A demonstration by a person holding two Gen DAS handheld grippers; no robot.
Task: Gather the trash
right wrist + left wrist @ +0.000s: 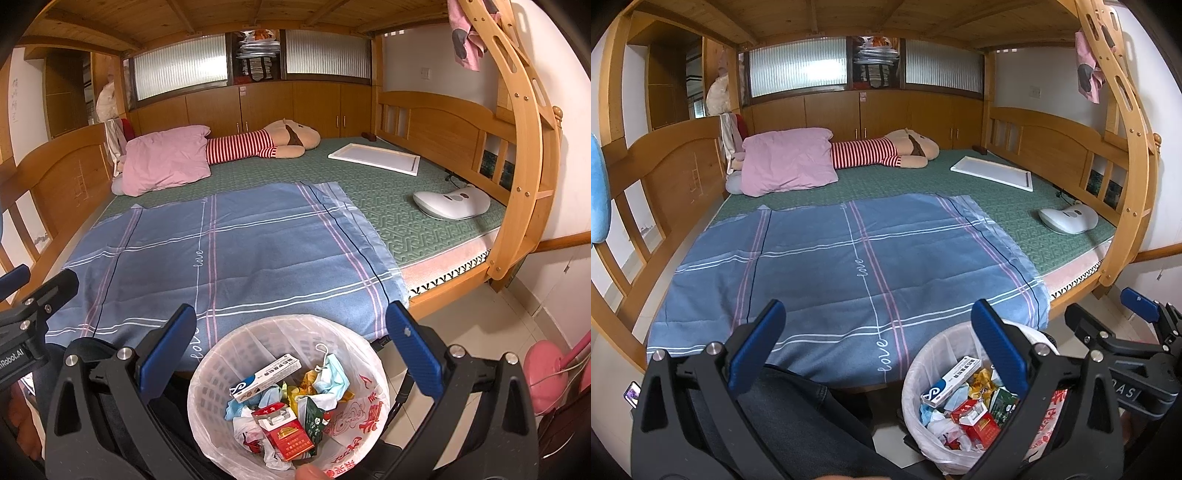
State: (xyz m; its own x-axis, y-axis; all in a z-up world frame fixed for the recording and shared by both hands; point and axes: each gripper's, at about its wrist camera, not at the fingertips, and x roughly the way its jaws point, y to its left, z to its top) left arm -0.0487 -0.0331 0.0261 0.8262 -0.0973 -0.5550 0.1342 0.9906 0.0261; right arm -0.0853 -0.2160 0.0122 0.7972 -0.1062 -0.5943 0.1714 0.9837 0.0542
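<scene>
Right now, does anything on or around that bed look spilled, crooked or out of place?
Nothing looks spilled. The trash sits inside the lined bin, including a red cigarette pack and a face mask. The blue blanket lies slightly askew on the green mat, and a white board lies flat at an angle on it.

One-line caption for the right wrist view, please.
Open right tongs hover over a lined trash basket holding cartons, wrappers and a face mask, beside a blue blanket.
</scene>
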